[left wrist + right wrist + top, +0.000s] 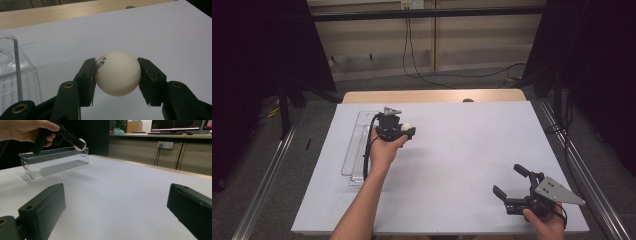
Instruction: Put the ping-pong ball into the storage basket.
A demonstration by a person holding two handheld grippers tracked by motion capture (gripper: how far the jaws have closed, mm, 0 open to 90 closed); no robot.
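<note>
A white table-tennis ball (117, 73) with dark print sits clamped between the two black pads of my left gripper (117, 75). In the high view that gripper (407, 129) hangs over the white sheet just right of a clear plastic bin (354, 145), the ball (406, 127) showing at its tip. The right gripper view shows the ball (82, 144) held above the near end of the bin (53, 161). My right gripper (508, 181) rests near the front right of the table, jaws wide apart with nothing between them; its pads (42, 210) frame bare sheet.
The long clear bin lies lengthwise along the left side of the white sheet (462, 150). A wooden table edge (432, 96) runs along the back. Dark curtains flank both sides, and cables (412, 60) trail on the floor behind.
</note>
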